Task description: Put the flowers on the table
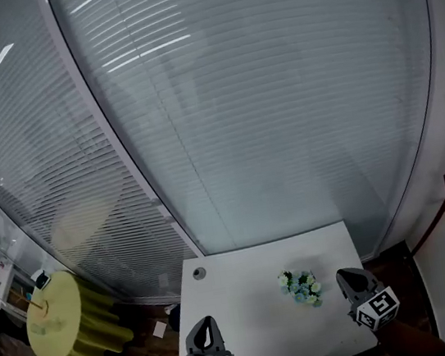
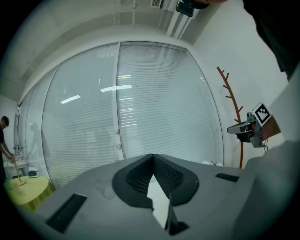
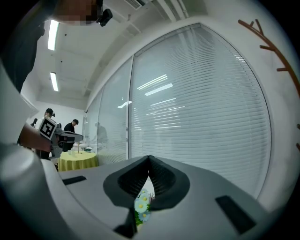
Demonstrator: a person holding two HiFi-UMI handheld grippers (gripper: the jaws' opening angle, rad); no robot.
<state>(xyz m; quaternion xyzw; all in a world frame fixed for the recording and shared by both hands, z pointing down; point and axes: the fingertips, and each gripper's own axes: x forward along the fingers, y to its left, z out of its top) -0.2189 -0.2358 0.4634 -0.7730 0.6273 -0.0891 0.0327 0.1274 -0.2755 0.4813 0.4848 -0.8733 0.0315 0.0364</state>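
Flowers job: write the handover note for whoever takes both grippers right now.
Left gripper: shut, empty, by the table's near edge.
Right gripper: shut, empty, beside the flowers, apart from them.
Flowers: lying on the table, nearer the right gripper.
Done: flowers are on the table.
Left: likely nothing but drawing both grippers back.

Flowers: one small bunch of white and pale-blue daisy-like heads with yellow centres, green leaves among them.
Pose: you see it lying low and compact, all in one cluster.
Place: on the bench, right of the middle of its top, clear of every edge.
Bench look: white, flat, rectangular top.
Right gripper view: the same heads show low in the middle, their yellow centres plain.
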